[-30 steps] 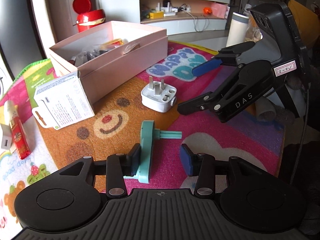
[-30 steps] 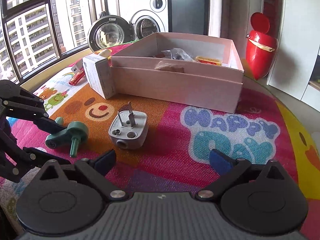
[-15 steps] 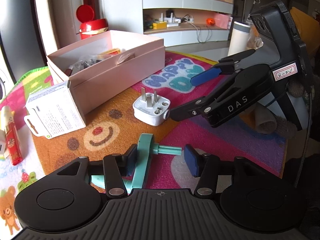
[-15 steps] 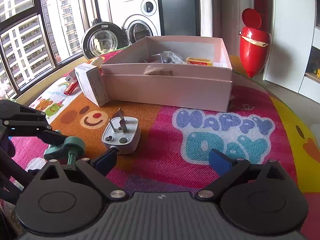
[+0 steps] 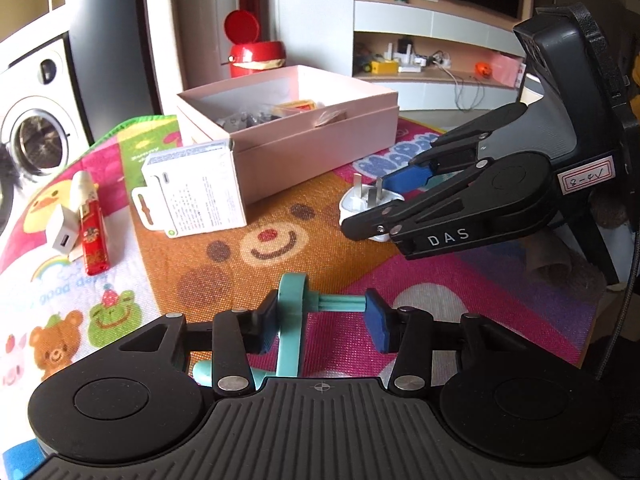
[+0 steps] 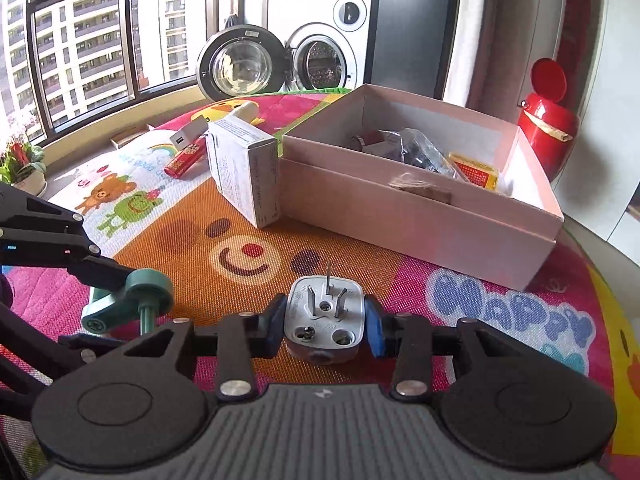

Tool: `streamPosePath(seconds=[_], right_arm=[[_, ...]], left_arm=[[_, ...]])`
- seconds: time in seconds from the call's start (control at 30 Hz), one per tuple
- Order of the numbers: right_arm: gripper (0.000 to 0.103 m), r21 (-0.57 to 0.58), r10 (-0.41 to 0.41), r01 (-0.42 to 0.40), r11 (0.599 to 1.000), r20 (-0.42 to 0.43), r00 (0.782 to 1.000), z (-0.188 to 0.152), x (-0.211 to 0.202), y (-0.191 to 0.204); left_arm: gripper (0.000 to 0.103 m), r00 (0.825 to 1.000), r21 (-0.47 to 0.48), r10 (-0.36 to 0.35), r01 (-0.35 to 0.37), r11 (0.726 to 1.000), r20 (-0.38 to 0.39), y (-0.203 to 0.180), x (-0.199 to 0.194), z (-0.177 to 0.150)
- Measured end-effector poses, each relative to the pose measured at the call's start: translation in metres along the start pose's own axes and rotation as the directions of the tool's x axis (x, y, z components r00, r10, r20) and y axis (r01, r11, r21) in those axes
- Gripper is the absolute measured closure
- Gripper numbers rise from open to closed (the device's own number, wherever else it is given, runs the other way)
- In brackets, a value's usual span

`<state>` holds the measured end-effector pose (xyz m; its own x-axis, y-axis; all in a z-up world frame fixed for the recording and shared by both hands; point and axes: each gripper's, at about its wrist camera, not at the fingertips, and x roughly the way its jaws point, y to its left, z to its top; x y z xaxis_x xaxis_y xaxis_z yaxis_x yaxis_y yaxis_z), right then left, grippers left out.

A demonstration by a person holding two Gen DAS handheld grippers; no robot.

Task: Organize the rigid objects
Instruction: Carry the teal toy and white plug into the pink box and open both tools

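Since a second ago the right gripper (image 6: 326,330) has been brought around the plug (image 6: 325,312), jaws closing against its sides on the mat (image 6: 460,280). A teal part (image 5: 292,320) is clamped by the left gripper (image 5: 320,320), jaws closing. Both probably go next into the box (image 6: 420,216).

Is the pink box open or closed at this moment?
Open. The pink box has no lid on top, and a yellow packet and other small things show inside it.

Two low wrist views, shared box (image 5: 304,136)
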<state>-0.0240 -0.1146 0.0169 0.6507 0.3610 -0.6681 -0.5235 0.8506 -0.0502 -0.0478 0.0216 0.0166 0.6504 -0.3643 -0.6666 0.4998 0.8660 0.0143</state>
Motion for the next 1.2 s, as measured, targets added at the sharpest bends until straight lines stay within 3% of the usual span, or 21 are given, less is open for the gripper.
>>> streamPosePath(seconds=[0.17,0.27,0.4,0.47,0.6,0.73,0.87,0.97,1.07,1.2], right_arm=[[0.064,-0.017,0.001,0.000,1.000,0.050,0.999,0.012,-0.042,-0.015],[0.064,0.000,-0.035,0.035,0.999,0.147,0.989,0.045,-0.069,-0.034],[0.064,0.037,-0.146,0.142,0.989,0.246,0.958,0.094,-0.078,-0.063],[0.064,0.049,-0.187,0.181,0.982,0.244,0.952,0.110,-0.065,-0.074],[0.064,0.083,-0.167,0.155,0.984,0.175,0.970,0.123,-0.018,-0.098],[0.058,0.050,-0.088,0.084,0.995,0.097,0.991,0.116,0.022,-0.107],[0.052,-0.060,-0.073,0.076,0.995,0.063,0.995,0.110,0.034,-0.097],[0.052,-0.107,0.003,0.004,0.994,0.066,0.998,0.112,0.028,-0.077],[0.052,-0.114,0.076,-0.065,0.991,0.093,0.993,0.117,0.024,-0.043],[0.052,-0.123,0.053,-0.037,0.992,0.124,0.991,0.125,0.036,0.007]], left_arm=[[0.055,0.996,-0.030,-0.053,0.056,0.998,0.078,0.006,-0.024,0.022],[0.055,0.979,-0.001,-0.045,0.046,0.999,0.197,0.016,-0.045,0.072],[0.055,0.942,-0.008,0.001,0.001,1.000,0.337,0.038,-0.047,0.147],[0.055,0.942,-0.046,-0.008,0.025,0.999,0.336,0.052,-0.028,0.179],[0.055,0.979,-0.177,-0.038,0.074,0.981,0.199,0.078,0.040,0.215],[0.056,0.995,-0.280,-0.073,0.088,0.956,0.062,0.104,0.101,0.209],[0.056,0.997,-0.342,-0.069,0.073,0.937,0.023,0.126,0.104,0.190],[0.056,0.998,-0.361,-0.050,0.056,0.931,0.027,0.144,0.087,0.174],[0.057,0.998,-0.398,0.023,0.002,0.917,0.057,0.167,0.061,0.151],[0.057,0.981,-0.424,0.189,-0.157,0.892,0.035,0.197,0.031,0.119]])
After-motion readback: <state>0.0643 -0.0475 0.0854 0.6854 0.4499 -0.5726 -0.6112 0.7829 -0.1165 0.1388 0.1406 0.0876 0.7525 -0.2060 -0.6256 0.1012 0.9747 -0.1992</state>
